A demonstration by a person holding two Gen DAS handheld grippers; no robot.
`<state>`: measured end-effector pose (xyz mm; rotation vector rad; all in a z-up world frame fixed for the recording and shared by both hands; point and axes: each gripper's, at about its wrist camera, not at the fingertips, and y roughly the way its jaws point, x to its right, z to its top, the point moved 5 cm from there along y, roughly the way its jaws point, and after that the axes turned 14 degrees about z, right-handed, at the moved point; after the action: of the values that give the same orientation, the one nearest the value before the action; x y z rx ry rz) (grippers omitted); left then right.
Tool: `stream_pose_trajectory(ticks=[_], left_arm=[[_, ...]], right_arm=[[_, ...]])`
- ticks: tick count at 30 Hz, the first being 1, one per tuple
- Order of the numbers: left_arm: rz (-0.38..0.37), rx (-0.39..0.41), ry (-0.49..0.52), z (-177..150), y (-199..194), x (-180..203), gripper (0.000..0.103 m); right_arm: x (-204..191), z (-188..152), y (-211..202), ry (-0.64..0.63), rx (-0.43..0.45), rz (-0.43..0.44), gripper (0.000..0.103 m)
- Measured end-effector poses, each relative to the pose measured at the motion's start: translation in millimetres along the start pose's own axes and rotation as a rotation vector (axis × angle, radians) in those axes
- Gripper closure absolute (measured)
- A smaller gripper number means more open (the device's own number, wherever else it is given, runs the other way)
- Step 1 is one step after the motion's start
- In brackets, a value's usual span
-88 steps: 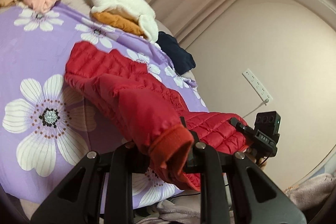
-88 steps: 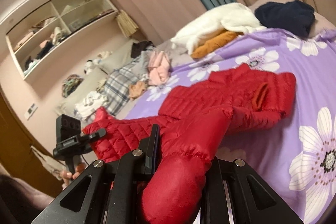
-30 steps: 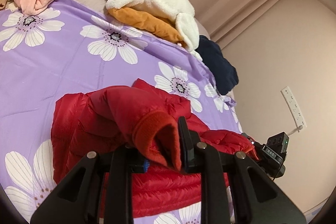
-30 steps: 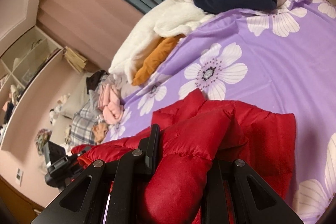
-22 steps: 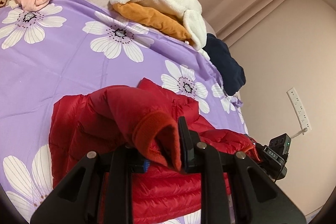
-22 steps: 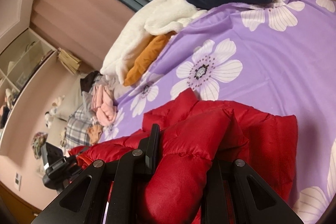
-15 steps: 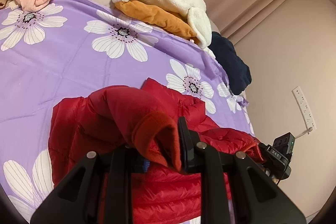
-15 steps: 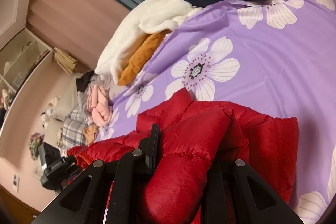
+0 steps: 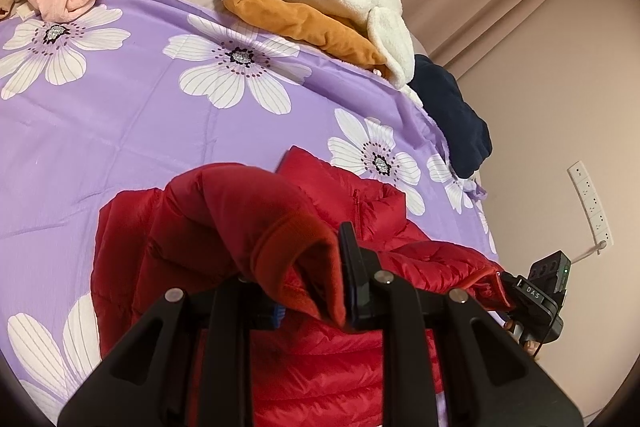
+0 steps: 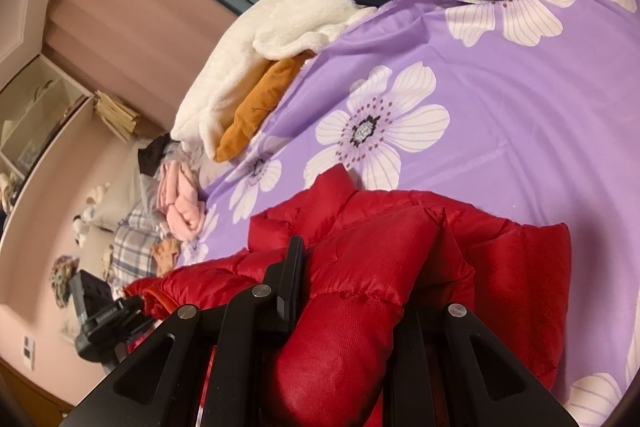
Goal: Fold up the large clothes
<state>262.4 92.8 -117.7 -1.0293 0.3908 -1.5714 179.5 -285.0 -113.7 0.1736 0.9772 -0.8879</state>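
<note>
Since fold needs both ends carried together, left hand-held gripper [image 9: 308, 267] clamps jacket [image 9: 360, 359] cuff [image 9: 296, 259], right hand-held gripper [image 10: 352, 291] clamps sleeve [image 10: 352, 307].

both sleeves of the red puffer jacket [image 9: 328, 211] have been carried inward over its body; the jacket, sprawled long across the purple floral bedsheet [image 9: 120, 115] about three seconds ago, now lies bunched compact, and both views have dropped closer to it.
</note>
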Motion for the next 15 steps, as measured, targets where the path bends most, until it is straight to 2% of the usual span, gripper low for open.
stream_pose_trajectory(ticks=[15], left_arm=[[0.028, -0.013, -0.011, 0.6, 14.0, -4.4, 0.082]], right_arm=[[7.7, -0.3, 4.8, 0.015, -0.005, -0.021, 0.084]])
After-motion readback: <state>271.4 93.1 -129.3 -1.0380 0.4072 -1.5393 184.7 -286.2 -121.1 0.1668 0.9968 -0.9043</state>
